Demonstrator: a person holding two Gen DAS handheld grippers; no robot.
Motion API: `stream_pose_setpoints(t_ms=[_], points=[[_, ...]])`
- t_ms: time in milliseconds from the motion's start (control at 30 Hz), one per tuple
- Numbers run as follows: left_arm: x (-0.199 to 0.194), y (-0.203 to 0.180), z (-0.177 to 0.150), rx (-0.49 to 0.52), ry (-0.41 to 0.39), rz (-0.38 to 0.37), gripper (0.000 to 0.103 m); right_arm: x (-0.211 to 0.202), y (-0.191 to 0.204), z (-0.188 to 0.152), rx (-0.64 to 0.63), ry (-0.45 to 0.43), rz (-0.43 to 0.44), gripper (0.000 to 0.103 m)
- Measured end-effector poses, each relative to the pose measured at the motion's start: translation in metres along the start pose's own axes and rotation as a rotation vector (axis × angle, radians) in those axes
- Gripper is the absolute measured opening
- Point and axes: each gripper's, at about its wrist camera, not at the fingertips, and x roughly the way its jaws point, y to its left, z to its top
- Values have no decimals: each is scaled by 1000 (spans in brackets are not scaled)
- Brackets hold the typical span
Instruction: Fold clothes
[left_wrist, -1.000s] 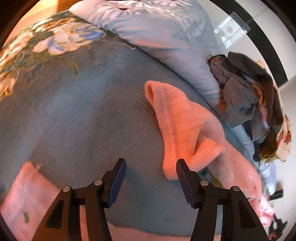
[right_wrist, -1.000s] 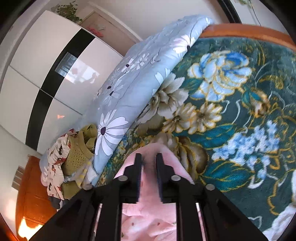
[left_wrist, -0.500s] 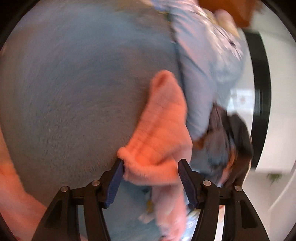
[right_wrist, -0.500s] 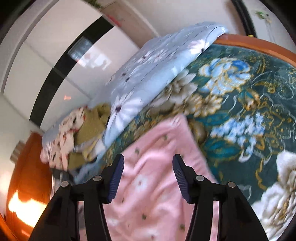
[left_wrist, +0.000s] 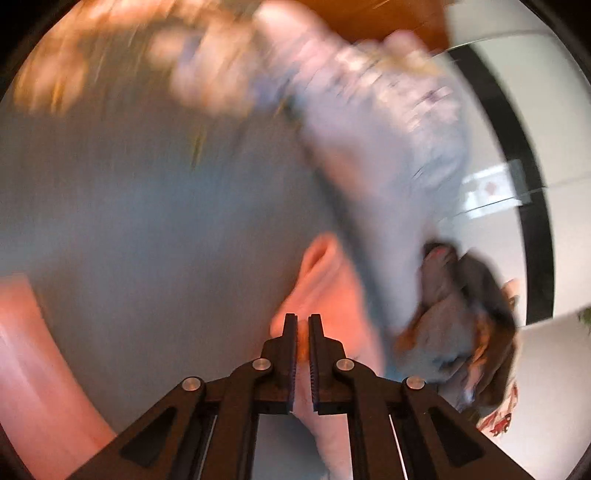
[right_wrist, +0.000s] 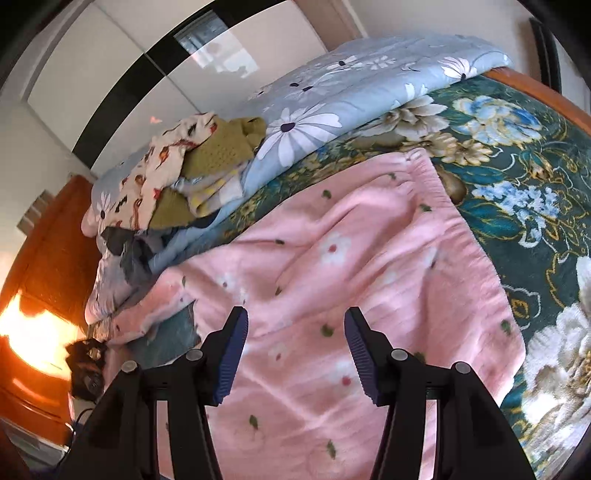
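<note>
One pink garment (right_wrist: 369, 295) lies spread and rumpled on the bed (right_wrist: 517, 155), no crisp fold showing; smoothing and folding look left. Left hand-held gripper (left_wrist: 303, 354) is clamped on its fleecy edge at 6 o'clock. Right hand-held gripper (right_wrist: 295, 354) hovers above it, jaws apart, empty.

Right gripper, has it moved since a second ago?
Yes. The right gripper has let go and opened, pulling back from the pink garment, which now lies spread on the floral blanket and fills more of the view.
</note>
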Motion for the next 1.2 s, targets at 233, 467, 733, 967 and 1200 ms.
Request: stream_pose_setpoints(t_ms=[233, 467, 733, 967, 1200], points=[[-38, 57, 65, 76, -117, 153, 0, 3, -12, -17, 33, 13, -22, 56], [-23, 91, 50, 65, 45, 103, 1, 2, -19, -24, 79, 11, -22, 56], [-1, 73, 27, 168, 197, 51, 56, -2, -16, -38, 87, 5, -15, 56], [9, 58, 1, 224, 260, 41, 56, -11, -25, -47, 126, -11, -14, 56], [18, 46, -9, 256, 250, 70, 10, -23, -33, -55, 149, -36, -14, 56]])
